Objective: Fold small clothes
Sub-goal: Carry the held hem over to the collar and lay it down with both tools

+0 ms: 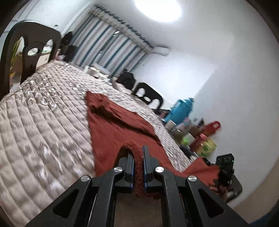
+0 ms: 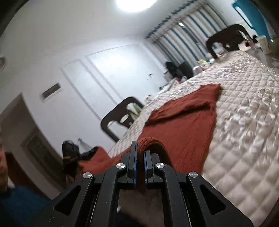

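Left wrist cam: low over the quilted bed (image 1: 43,122), tilted, looking along its own tongs (image 1: 138,153) across the bed toward the striped curtains (image 1: 108,43). Very near the rust-red garment (image 1: 115,134); far corner shows the right tongs (image 1: 225,167).

Right wrist cam: same low, tilted pose from the opposite side, looking along its tongs (image 2: 140,148) at the same curtains (image 2: 188,29), left tongs (image 2: 71,153) at its lower left.

Shared: garment, bed, curtains, dark chairs (image 2: 118,117), white wall, ceiling light (image 1: 158,8).
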### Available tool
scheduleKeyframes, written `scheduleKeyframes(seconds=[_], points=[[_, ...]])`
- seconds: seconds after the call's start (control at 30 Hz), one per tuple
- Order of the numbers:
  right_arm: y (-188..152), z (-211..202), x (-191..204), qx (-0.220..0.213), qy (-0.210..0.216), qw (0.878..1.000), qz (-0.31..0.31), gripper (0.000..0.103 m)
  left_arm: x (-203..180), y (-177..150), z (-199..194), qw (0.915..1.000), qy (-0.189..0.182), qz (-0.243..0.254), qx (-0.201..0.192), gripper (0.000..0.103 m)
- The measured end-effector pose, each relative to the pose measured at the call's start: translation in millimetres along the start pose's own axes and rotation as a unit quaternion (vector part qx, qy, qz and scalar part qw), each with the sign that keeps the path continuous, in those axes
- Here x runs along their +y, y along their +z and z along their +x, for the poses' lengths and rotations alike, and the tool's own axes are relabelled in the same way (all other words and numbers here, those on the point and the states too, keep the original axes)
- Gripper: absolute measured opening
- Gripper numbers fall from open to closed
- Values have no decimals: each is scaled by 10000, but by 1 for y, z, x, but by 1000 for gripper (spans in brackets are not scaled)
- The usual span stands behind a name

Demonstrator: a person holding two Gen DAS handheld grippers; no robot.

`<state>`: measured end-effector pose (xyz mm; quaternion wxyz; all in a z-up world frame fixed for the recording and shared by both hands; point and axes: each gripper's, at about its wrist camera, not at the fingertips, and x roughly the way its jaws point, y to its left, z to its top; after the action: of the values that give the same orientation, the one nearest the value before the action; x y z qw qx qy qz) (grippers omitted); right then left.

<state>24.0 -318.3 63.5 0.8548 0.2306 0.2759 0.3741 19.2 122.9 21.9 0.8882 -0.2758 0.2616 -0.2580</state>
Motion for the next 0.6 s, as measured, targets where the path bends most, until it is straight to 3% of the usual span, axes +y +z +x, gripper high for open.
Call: scheduleKeyframes(seconds=[0.17, 0.33, 0.47, 0.6], points=[[30, 29, -37, 115, -686, 9947, 762, 5, 26, 24, 39, 9967, 607, -501, 173, 9], [30, 53, -90, 426, -1227, 9765, 1721, 7, 59, 22, 83, 9852, 1114, -1075, 734, 9], [19, 57, -109, 653, -1370, 9648, 2150, 11, 68, 12, 90, 9814, 1080, -1270, 948, 9], [20, 52, -93, 791, -1066, 9769, 1672, 14, 61, 10, 83, 9845, 878, -1114, 1027, 11]])
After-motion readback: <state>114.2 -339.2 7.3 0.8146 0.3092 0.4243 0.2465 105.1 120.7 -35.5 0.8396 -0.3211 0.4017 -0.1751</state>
